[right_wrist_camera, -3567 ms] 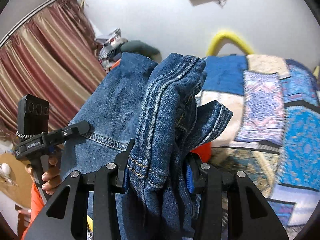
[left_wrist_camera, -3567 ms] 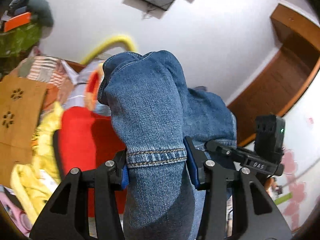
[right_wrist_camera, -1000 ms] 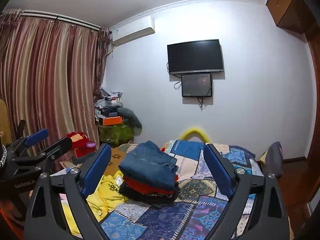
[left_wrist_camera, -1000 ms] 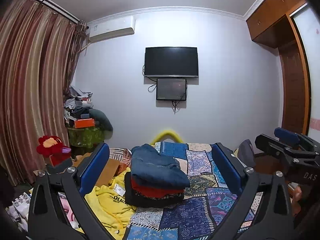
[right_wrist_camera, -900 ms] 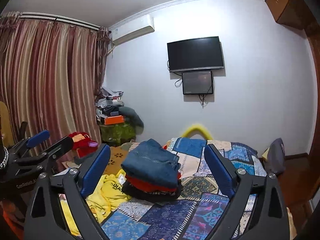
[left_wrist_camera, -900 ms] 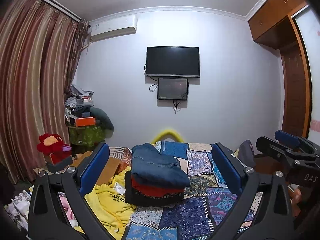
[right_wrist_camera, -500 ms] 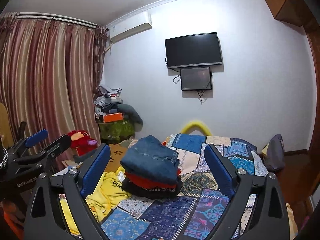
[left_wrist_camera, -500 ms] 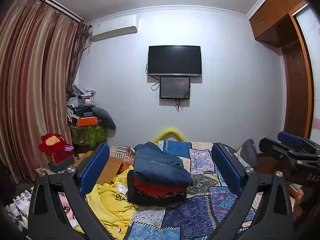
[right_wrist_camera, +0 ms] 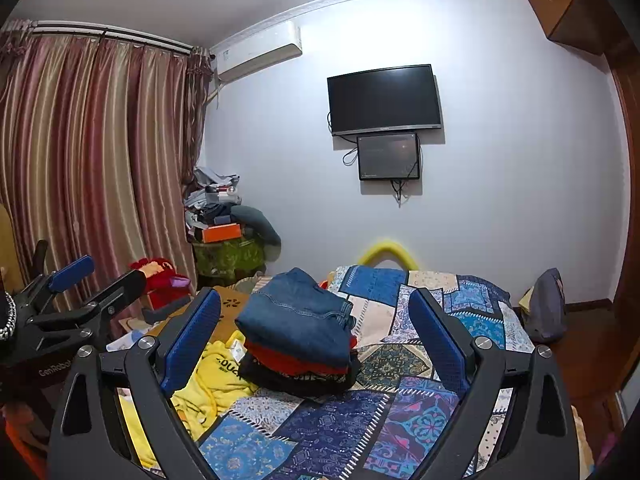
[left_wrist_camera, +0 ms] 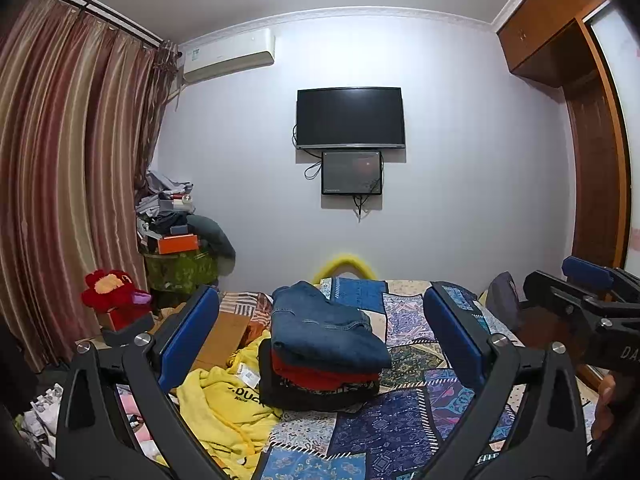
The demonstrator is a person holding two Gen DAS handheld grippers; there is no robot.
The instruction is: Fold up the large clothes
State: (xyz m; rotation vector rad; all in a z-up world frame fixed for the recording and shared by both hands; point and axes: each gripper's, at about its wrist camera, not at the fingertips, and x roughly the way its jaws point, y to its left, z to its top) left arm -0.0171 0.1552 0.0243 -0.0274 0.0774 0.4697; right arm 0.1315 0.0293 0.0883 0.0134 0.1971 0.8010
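We hold both claws level, side by side, pointing the same way. Our left claw point(left_wrist_camera: 320, 336) has its jaws spread wide, blue pads facing each other with nothing between them. Our right claw point(right_wrist_camera: 316, 336) is spread just as wide and grips nothing. In the left wrist view, fingers point(left_wrist_camera: 606, 392) of our right hand wrap the right claw's handle at the frame's edge.

Evenly lit from overhead, slightly dim, cool tint. Soft shadows under TV point(left_wrist_camera: 350, 118). Sharp focus, no motion blur. Heavy fisheye bending, dark vignette in corners.
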